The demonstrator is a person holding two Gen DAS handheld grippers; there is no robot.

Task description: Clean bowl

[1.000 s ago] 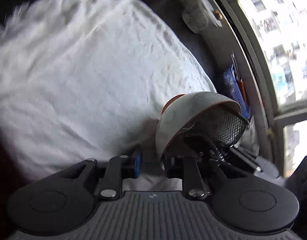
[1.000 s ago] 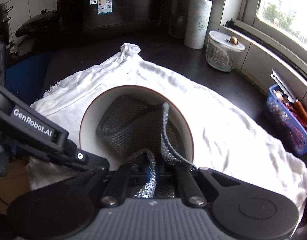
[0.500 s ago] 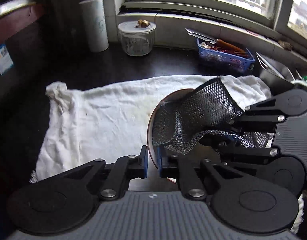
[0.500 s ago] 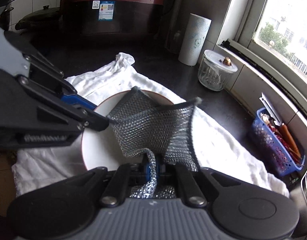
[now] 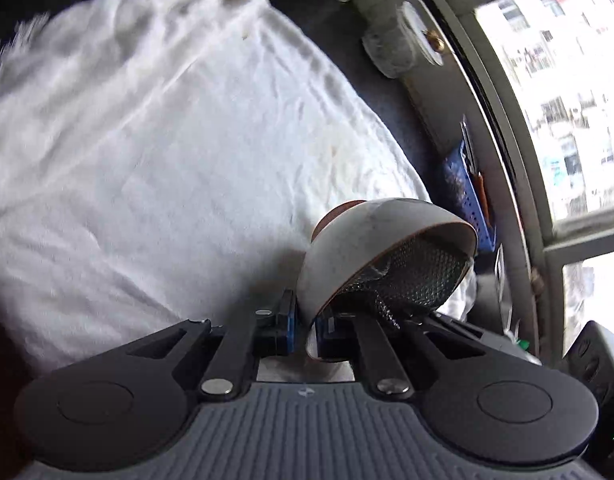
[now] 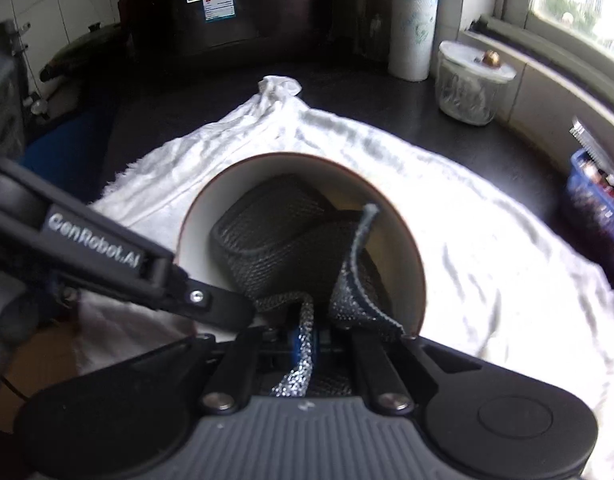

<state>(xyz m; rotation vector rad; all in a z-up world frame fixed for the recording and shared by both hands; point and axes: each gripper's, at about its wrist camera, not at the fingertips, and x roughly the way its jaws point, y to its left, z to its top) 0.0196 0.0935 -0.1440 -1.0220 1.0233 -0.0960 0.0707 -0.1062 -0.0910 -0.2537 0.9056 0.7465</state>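
the left claw is clamped on the rim of the bowl, one pad outside the wall and one inside, and holds it tipped on its side over the white cloth that covers the dark tabletop. the bowl is pale grey-white outside with a reddish-brown foot and rim line, cream inside. in the right wrist view its mouth faces the camera, and the right claw is closed on a strip of the dark mesh scrubbing cloth, which is bunched against the bowl's inner wall. only that view shows the paper towel roll and the lidded glass jar at the tabletop's far edge; only the left wrist view shows the bowl's outside and foot.
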